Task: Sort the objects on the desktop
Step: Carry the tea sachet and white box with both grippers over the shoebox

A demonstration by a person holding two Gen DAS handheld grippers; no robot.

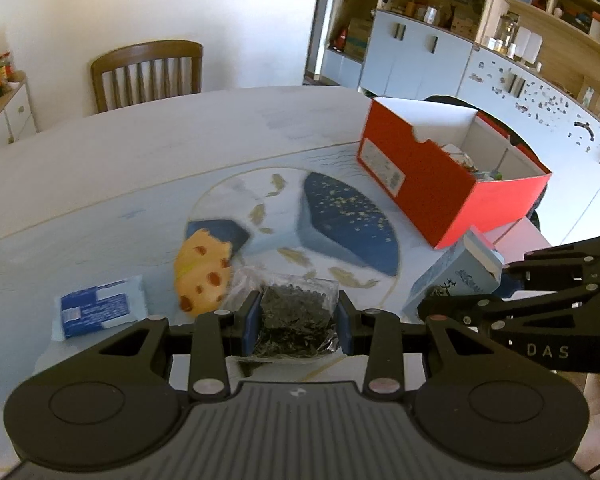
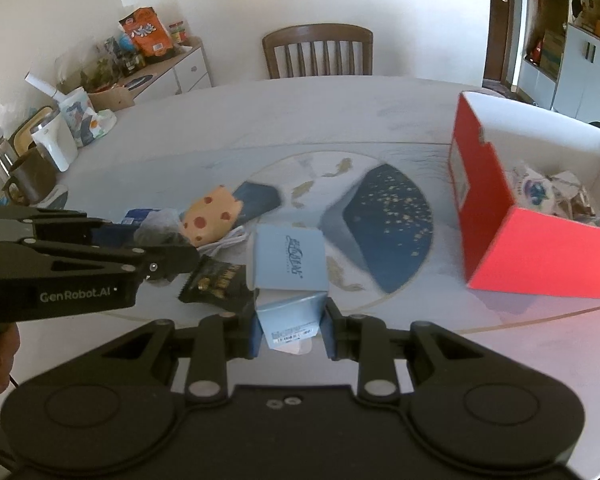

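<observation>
The left hand-held gripper point(image 1: 296, 320) is clamped on a clear bag of dark bits point(image 1: 294, 316); the right hand-held gripper point(image 2: 290, 328) is clamped on a light blue box point(image 2: 290, 280), both above the bench point(image 1: 140, 160).

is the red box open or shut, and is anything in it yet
Open: the red box has no lid on and its white inside shows. It is not empty: crumpled packets already lie inside.
</observation>
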